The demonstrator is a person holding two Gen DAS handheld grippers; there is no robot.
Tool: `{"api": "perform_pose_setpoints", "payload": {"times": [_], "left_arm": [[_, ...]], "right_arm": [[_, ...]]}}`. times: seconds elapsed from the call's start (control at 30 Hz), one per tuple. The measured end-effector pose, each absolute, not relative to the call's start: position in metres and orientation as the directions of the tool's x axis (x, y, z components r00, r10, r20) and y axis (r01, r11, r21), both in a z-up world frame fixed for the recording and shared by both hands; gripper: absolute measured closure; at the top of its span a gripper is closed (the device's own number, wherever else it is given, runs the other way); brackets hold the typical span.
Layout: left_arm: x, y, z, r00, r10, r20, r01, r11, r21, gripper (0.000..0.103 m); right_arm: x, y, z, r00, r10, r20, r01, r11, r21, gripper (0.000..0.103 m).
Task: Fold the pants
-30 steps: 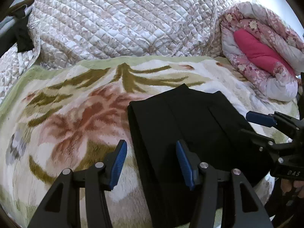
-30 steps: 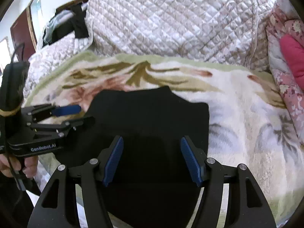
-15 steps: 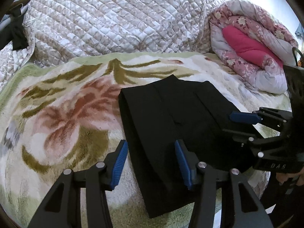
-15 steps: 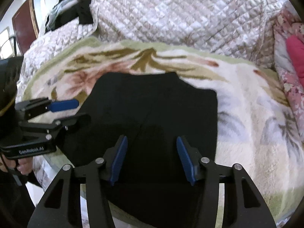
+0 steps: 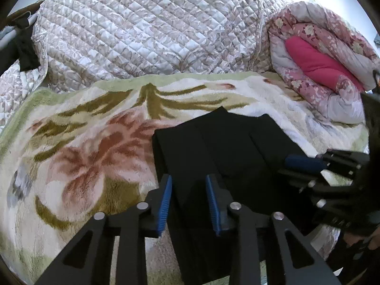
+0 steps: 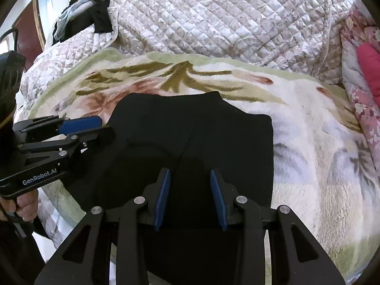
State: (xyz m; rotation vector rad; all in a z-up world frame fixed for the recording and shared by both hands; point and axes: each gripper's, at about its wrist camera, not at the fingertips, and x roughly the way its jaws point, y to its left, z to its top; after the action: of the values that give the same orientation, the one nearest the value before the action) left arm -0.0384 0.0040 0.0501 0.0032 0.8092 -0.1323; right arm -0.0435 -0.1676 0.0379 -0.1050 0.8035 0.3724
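Observation:
The black pants (image 5: 225, 147) lie folded into a thick rectangle on a floral fleece blanket (image 5: 83, 156). My left gripper (image 5: 188, 182) hovers over their near left edge; its jaws are closing, a gap still shows, and the cloth lies below and between the blue pads. In the right wrist view the pants (image 6: 190, 128) spread wide, with a seam down the middle. My right gripper (image 6: 190, 175) is over their near middle, its jaws also closing and not pressing the cloth. Each gripper shows in the other's view: right gripper (image 5: 287, 167), left gripper (image 6: 102, 125).
A quilted cream cover (image 5: 147, 30) is heaped along the back. A rolled pink floral duvet (image 5: 320, 66) lies at the right. Dark clothes (image 6: 99, 16) hang at the far left. A hand (image 6: 26, 204) grips the left tool's handle beyond the blanket's near edge.
The jaws of both grippers have narrowed a good deal. Both grippers stay over the near edge of the pants, which lie as before.

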Motion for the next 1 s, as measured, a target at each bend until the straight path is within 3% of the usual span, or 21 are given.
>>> {"api": "perform_pose_setpoints", "payload": {"times": [0.37, 0.53, 0.6, 0.67, 0.77, 1.0], "left_arm": [[-0.043, 0.009, 0.055, 0.688, -0.135, -0.713, 0.123, 0.99, -0.069, 0.076], [-0.038, 0.022, 0.049, 0.664, -0.157, -0.731, 0.105, 0.988, -0.118, 0.075], [-0.036, 0.031, 0.05, 0.658, -0.179, -0.731, 0.089, 0.983, -0.16, 0.072], [-0.032, 0.038, 0.048, 0.643, -0.228, -0.731, 0.084, 0.97, -0.228, 0.057], [-0.026, 0.047, 0.038, 0.605, -0.291, -0.741, 0.059, 0.945, -0.323, 0.056], [-0.015, 0.045, 0.025, 0.573, -0.37, -0.731, 0.073, 0.912, -0.404, 0.047]], "right_arm": [[-0.043, -0.197, 0.047, 0.678, 0.258, -0.688, -0.274, 0.958, 0.089, 0.067], [-0.036, -0.222, 0.047, 0.676, 0.262, -0.689, -0.2, 0.965, 0.171, 0.066], [-0.03, -0.232, 0.044, 0.659, 0.279, -0.698, -0.168, 0.96, 0.225, 0.065], [-0.024, -0.243, 0.038, 0.628, 0.324, -0.708, -0.136, 0.941, 0.309, 0.064], [-0.021, -0.251, 0.028, 0.592, 0.371, -0.716, -0.103, 0.916, 0.389, 0.062], [-0.02, -0.254, 0.02, 0.553, 0.444, -0.705, -0.099, 0.875, 0.474, 0.059]]}}
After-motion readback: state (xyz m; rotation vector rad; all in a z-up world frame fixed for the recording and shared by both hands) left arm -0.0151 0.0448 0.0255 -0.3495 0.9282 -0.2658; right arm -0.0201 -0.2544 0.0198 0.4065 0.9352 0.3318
